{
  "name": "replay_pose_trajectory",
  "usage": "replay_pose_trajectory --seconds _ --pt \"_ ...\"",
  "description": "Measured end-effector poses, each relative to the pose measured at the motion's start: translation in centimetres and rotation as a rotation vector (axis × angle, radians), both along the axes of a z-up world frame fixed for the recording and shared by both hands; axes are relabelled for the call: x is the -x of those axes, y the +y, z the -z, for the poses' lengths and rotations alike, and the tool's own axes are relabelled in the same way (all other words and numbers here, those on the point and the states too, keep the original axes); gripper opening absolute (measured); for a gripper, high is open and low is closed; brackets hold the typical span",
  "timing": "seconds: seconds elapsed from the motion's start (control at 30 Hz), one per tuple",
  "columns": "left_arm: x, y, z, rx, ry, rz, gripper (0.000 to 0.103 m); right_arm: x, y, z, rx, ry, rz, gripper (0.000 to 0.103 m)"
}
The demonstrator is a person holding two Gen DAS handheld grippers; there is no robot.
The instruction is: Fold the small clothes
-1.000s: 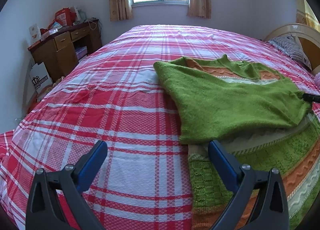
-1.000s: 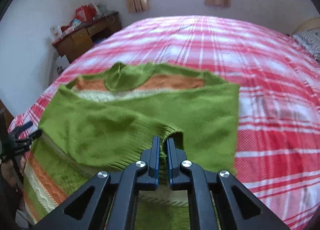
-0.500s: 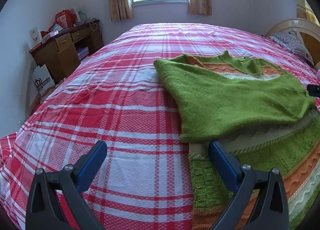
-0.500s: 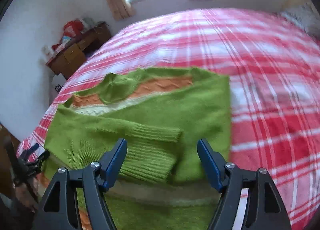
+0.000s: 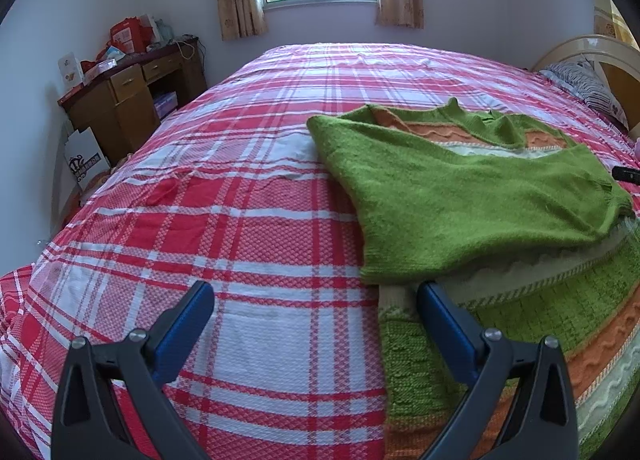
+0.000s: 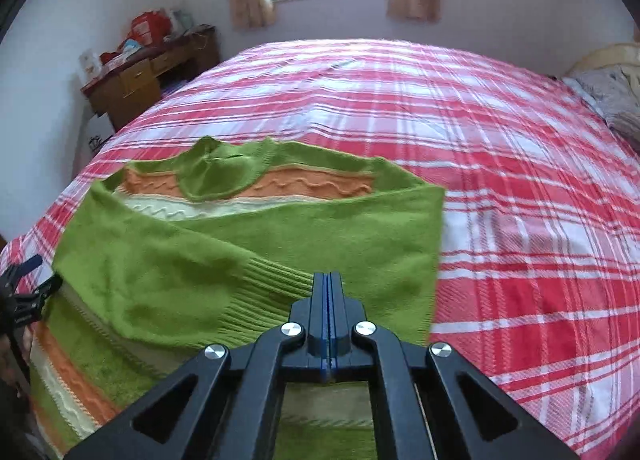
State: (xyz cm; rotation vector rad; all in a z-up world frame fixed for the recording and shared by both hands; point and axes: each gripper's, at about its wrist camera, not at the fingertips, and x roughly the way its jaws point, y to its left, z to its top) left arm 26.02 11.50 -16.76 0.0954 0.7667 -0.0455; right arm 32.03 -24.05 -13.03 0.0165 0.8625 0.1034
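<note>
Sweater [image 6: 248, 252]: lying on the plaid bed [image 6: 500, 179], sleeves folded in.
Left hand-held gripper [image 5: 316, 300]: hovering spread wide — gripping nothing.
Right hand-held gripper [image 6: 329, 280]: sitting clenched, empty — over the cuff.

The left gripper [image 5: 316, 312] tilts downward with its blue-padded jaws spread wide and nothing between them, while the right gripper [image 6: 328, 292], also angled down, has its jaws pressed flat together with nothing caught between the pads.
</note>
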Motion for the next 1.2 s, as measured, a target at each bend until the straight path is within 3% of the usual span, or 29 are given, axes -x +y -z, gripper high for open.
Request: replay_pose_trajectory --seconds 0.07,0.17,0.2,0.23,0.27,0.3,0.4,0.47,0.5,0.57,0.6,0.73,0.87,0.9,0.97,1.0,1.13,1.17,1.2 --pt "-0.1 -0.1 0.0 -0.006 0.000 0.000 0.103 -0.1 -0.1 0.6 0.027 0.012 0.009 0.000" --pt "-0.1 -0.2 0.0 -0.010 -0.001 -0.003 0.103 0.1 -1.3 1.0 -0.119 0.032 0.029 0.001" --pt "-0.1 -0.2 0.1 -0.012 -0.001 -0.003 0.103 0.1 -1.5 1.0 -0.152 0.036 0.047 0.014" --pt "0.0 -0.2 0.1 -0.014 0.000 -0.003 0.103 0.1 -1.3 1.0 -0.156 0.034 0.047 0.053" --pt "0.0 -0.3 0.1 -0.017 0.000 -0.003 0.103 0.1 -1.1 0.9 -0.159 0.027 0.033 0.066" --pt "0.0 -0.3 0.1 -0.019 -0.001 -0.003 0.103 0.2 -0.7 0.7 -0.162 0.006 0.014 0.069" --pt "0.1 -0.3 0.0 -0.017 -0.009 -0.007 0.103 -0.3 0.3 0.6 -0.133 -0.008 -0.022 0.065" --pt "0.4 -0.2 -0.2 -0.016 -0.025 -0.011 0.103 -0.8 1.1 1.4 -0.147 0.036 -0.051 0.049" --pt "0.6 0.0 -0.3 -0.012 -0.033 -0.016 0.103 -0.9 1.5 1.8 -0.142 0.056 -0.061 0.036" --pt "1.0 0.5 -0.8 0.004 -0.060 -0.046 0.103 -0.2 2.7 1.9 -0.039 0.030 -0.081 0.013" --pt "1.3 0.9 -1.2 0.029 -0.071 -0.044 0.103 0.2 3.0 1.7 -0.016 0.022 -0.093 0.008" --pt "2.4 1.5 -2.8 0.113 -0.124 -0.050 0.103 0.8 2.4 0.0 0.039 -0.047 -0.077 0.004" --pt "1.6 0.0 -3.6 0.073 -0.116 -0.036 0.103 0.0 1.6 0.1 0.062 -0.020 -0.057 0.005" --pt "1.2 -0.5 -3.6 0.062 -0.112 -0.024 0.103 -0.4 1.8 0.9 0.074 0.018 -0.065 0.007" --pt "0.6 -1.9 -3.6 -0.005 -0.101 -0.010 0.103 -0.2 1.9 1.2 0.114 0.024 -0.042 0.044" --pt "0.3 -2.5 -3.5 -0.034 -0.097 0.000 0.103 0.2 2.1 1.0 0.139 0.010 -0.014 0.075" --pt "-0.9 -3.8 -1.3 -0.181 -0.012 -0.023 0.103 2.0 3.9 -0.3 0.101 -0.050 -0.078 0.076" --pt "-1.2 -3.7 -0.1 -0.203 0.043 -0.023 0.103 2.5 4.6 -0.4 0.117 -0.059 -0.107 0.075" --pt "-1.1 -3.2 0.4 -0.175 0.046 -0.020 0.103 2.8 5.5 -0.2 0.111 -0.057 -0.152 0.075"
